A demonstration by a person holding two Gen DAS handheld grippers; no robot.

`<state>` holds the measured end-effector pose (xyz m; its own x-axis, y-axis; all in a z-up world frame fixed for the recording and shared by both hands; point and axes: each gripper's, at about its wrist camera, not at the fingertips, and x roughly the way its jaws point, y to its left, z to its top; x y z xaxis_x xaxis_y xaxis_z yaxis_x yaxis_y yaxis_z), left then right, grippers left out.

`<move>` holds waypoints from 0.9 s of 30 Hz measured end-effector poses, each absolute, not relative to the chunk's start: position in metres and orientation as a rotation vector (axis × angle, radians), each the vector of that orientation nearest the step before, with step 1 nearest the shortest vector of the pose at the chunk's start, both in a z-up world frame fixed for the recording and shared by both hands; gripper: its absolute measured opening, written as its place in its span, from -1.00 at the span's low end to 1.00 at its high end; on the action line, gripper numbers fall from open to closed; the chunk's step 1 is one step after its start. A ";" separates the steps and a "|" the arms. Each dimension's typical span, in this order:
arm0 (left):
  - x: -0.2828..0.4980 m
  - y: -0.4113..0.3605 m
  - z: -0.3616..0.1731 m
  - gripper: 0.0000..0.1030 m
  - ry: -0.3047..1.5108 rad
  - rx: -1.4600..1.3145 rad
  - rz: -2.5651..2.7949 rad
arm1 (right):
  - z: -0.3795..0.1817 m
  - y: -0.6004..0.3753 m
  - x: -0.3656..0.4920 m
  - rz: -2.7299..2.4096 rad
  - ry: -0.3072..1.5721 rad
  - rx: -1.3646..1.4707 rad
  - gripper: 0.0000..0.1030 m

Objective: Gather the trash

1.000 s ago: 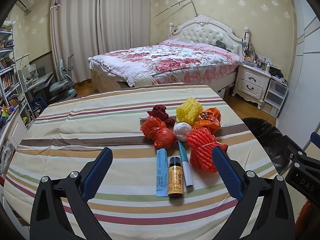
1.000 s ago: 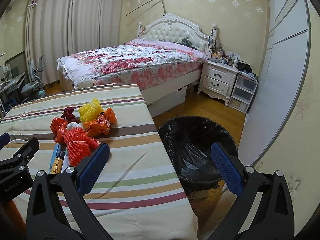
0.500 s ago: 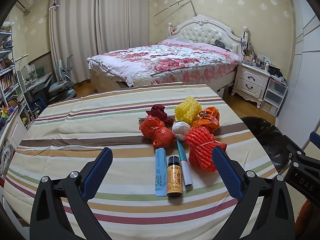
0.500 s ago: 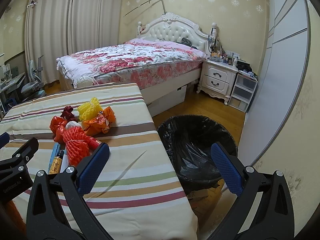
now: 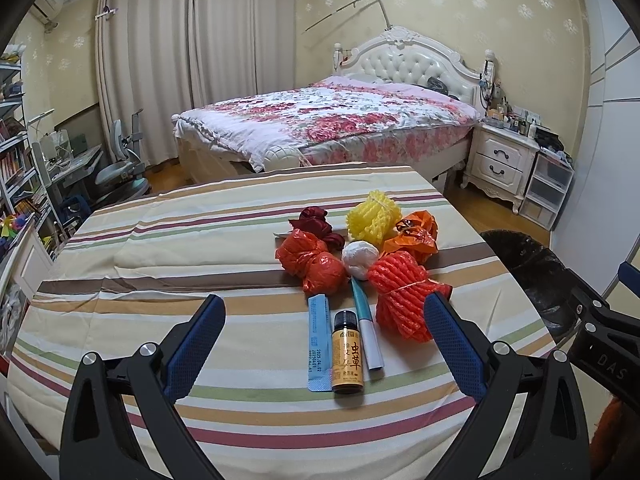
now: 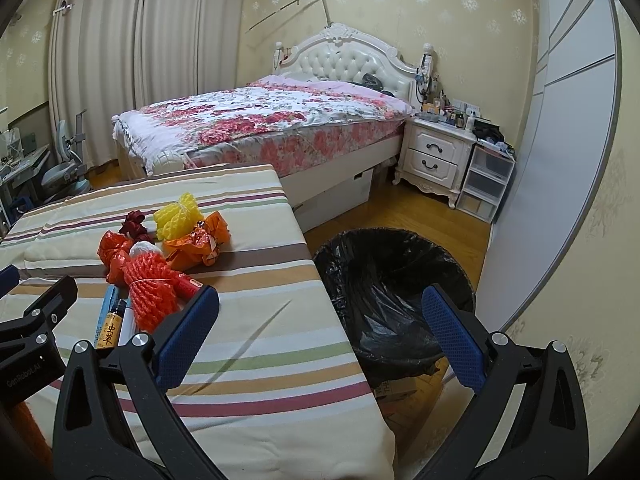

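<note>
A heap of trash lies on the striped table (image 5: 160, 248): a red foam net (image 5: 400, 296), a yellow foam net (image 5: 374, 218), an orange bag (image 5: 416, 234), a red bag (image 5: 312, 260), a white wad (image 5: 360, 258), a dark red ribbon (image 5: 316, 220), a small amber bottle (image 5: 347, 354), a blue sachet (image 5: 319, 340) and a pen (image 5: 366, 328). My left gripper (image 5: 324, 340) hovers open over the bottle and sachet, holding nothing. My right gripper (image 6: 320, 332) is open and empty above the table's right edge, beside the black-lined bin (image 6: 392, 280) on the floor.
Beyond the table stands a bed (image 5: 320, 120) with a flowered cover, with a white nightstand (image 5: 502, 160) and plastic drawers (image 5: 548, 188) to its right. At the left are a desk, a chair (image 5: 120, 168) and bookshelves. Wooden floor surrounds the bin.
The left view has shifted slightly, so the trash heap sits a little lower and left in frame. Both grippers stay open and empty.
</note>
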<state>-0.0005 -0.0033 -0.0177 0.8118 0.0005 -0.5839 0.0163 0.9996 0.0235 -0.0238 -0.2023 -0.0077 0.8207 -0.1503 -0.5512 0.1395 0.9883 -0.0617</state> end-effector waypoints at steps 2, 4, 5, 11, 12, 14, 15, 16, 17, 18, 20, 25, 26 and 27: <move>-0.002 -0.005 -0.019 0.88 0.627 0.027 -0.011 | -0.010 -0.204 -0.024 -0.154 0.594 -0.019 0.93; -0.003 -0.008 -0.021 0.88 0.633 0.028 -0.019 | -0.012 -0.205 -0.026 -0.152 0.598 -0.019 0.93; -0.003 -0.008 -0.021 0.88 0.636 0.028 -0.022 | -0.014 -0.202 -0.021 -0.153 0.601 -0.020 0.93; -0.003 -0.005 -0.021 0.88 0.664 0.017 -0.036 | -0.015 -0.197 -0.019 -0.150 0.617 -0.028 0.93; -0.003 -0.004 -0.020 0.88 0.667 0.015 -0.037 | -0.015 -0.196 -0.018 -0.149 0.620 -0.029 0.93; -0.002 -0.001 -0.020 0.88 0.678 0.009 -0.038 | -0.017 -0.195 -0.016 -0.147 0.626 -0.030 0.93; 0.000 0.000 -0.020 0.88 0.684 0.005 -0.037 | -0.018 -0.195 -0.016 -0.146 0.630 -0.030 0.93; 0.001 0.003 -0.020 0.88 0.690 -0.002 -0.036 | -0.019 -0.194 -0.015 -0.144 0.636 -0.030 0.93; 0.003 0.006 -0.019 0.88 0.696 -0.008 -0.034 | -0.020 -0.194 -0.013 -0.141 0.641 -0.030 0.93; 0.004 0.009 -0.018 0.88 0.700 -0.014 -0.029 | -0.021 -0.193 -0.011 -0.138 0.647 -0.029 0.93; 0.010 0.017 -0.019 0.87 0.710 -0.028 -0.021 | -0.024 -0.191 -0.009 -0.132 0.657 -0.029 0.93; 0.018 0.039 -0.021 0.87 0.720 -0.038 0.019 | -0.029 -0.187 -0.002 -0.107 0.681 -0.020 0.93; 0.018 0.043 -0.023 0.87 0.725 -0.040 0.027 | -0.031 -0.185 0.000 -0.101 0.688 -0.022 0.91; 0.019 0.047 -0.024 0.87 0.729 -0.042 0.034 | -0.033 -0.184 0.001 -0.096 0.693 -0.024 0.89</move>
